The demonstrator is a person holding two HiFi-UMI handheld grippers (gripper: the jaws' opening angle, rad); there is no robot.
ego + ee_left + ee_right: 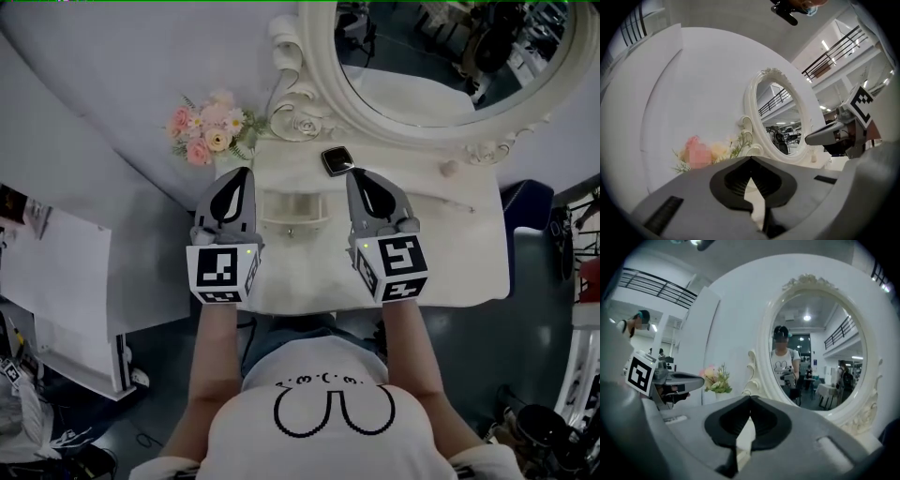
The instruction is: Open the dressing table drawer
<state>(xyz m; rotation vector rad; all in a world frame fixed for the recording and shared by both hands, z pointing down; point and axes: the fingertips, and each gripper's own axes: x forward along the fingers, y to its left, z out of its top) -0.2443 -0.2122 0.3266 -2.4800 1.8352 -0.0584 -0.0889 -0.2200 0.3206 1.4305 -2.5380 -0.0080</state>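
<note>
The white dressing table [469, 246] stands below me. Its small drawer [293, 208] lies in the middle of the top, with a knob at the near edge; I cannot tell how far out it stands. My left gripper [239, 178] hovers just left of the drawer and my right gripper [359, 180] just right of it. Both are raised above the table and point toward the mirror. In the left gripper view the jaws [751, 158] meet at the tips with nothing between them. The right gripper's jaws [751, 397] are likewise shut and empty.
An oval mirror [441, 56] in an ornate white frame rises at the back of the table. A vase of pink flowers [208, 128] stands at the back left. A small dark square object [337, 160] lies behind the drawer. White panels stand at the left.
</note>
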